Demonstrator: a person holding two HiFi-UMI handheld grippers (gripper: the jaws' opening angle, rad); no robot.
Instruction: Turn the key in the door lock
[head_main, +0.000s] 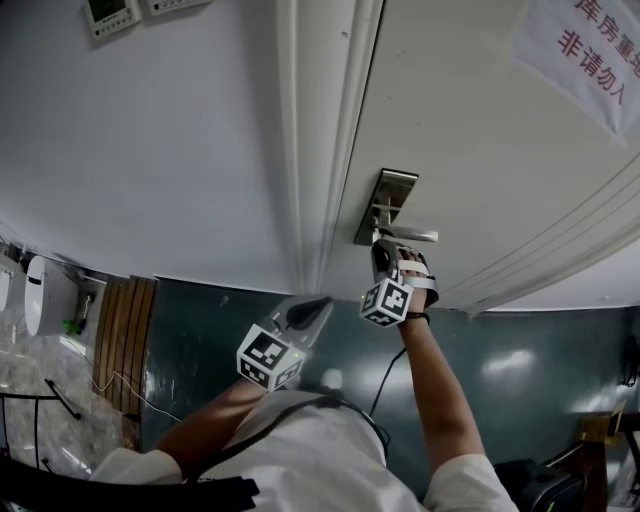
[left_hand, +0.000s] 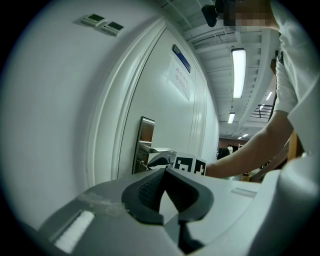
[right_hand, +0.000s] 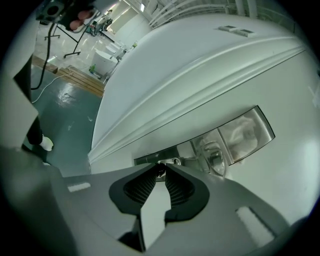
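Right gripper (right_hand: 160, 168) seems clamped on the small key (right_hand: 160, 173) in the lock (right_hand: 174, 161): probably stiff, slick metal, best pinched across its head.

Key: I can make out only a small dark piece (right_hand: 159, 172) sticking out of the keyhole towards me. It is pinched between the jaw tips of the right gripper (head_main: 384, 246), and its shape is too hidden to tell.
Keyhole: a round silver cylinder (right_hand: 173, 161) at the lower end of the lock plate, just under the handle.
Lock plate: long, shiny metal (head_main: 386, 195), upright on the white door (head_main: 470, 130), near its left edge.
Handle: a silver lever (head_main: 412, 236) reaching right from the plate, roughly level.
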